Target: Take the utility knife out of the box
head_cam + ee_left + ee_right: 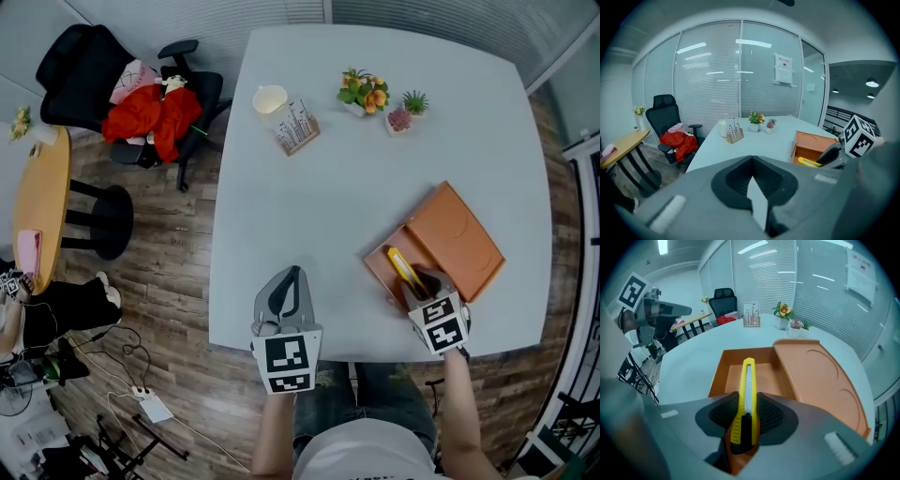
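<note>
Utility knife (403, 266): in the head view, you are clamping its rear end with the right hand-held gripper (420, 283) at 4 o'clock on the desk (309, 206). Its tip is pointing toward 11 o'clock over the open box (375, 265). The left hand-held gripper (289, 286) is idling at 6 o'clock, clenched.

In the left gripper view, its jaws are meeting on nothing, and the yellow knife (809, 162) is showing at 3 o'clock.

In the right gripper view, the pads are squeezing the knife (746, 394) across its flat sides, near the black slider. It is probably light, stiff plastic and somewhat slick, so this rear-body hold seems sound. You are dealing with one knife, one box (717, 376) and two grippers.
</note>
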`<state>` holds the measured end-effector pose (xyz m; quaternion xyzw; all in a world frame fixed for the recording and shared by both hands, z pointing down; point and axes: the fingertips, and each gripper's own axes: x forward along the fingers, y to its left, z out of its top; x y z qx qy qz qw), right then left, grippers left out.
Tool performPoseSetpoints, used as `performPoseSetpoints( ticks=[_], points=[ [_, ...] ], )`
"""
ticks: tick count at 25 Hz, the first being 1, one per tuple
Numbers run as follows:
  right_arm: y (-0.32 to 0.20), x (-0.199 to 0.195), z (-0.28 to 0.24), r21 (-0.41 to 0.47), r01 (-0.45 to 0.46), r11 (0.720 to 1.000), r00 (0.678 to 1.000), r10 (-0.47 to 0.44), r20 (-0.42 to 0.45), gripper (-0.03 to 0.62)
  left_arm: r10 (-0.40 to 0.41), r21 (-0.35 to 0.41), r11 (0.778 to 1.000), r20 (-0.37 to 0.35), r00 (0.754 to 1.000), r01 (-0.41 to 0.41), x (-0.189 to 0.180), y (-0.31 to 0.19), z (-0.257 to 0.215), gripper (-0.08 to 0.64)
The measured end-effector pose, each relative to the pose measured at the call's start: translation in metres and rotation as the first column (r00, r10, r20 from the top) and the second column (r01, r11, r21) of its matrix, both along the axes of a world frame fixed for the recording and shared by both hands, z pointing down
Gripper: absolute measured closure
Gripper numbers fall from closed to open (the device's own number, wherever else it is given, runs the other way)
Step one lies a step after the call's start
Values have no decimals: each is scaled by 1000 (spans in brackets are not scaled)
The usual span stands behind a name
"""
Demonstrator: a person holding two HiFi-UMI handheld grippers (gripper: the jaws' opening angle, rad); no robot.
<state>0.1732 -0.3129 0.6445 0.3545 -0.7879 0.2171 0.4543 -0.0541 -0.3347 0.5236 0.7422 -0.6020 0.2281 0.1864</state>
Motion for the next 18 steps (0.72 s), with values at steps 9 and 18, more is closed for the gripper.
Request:
performPoseSetpoints(
  ticks=[9, 18],
  points=[
    [-22, -5, -61, 136, -43, 990, 997, 34, 69, 440, 11, 78, 997, -5, 1000, -11, 3, -7, -32, 560],
    [-39, -5, -121, 276, -109, 955, 990, 79, 119, 440, 12, 180, 984, 2, 1000, -12, 0, -16, -78, 560]
  ],
)
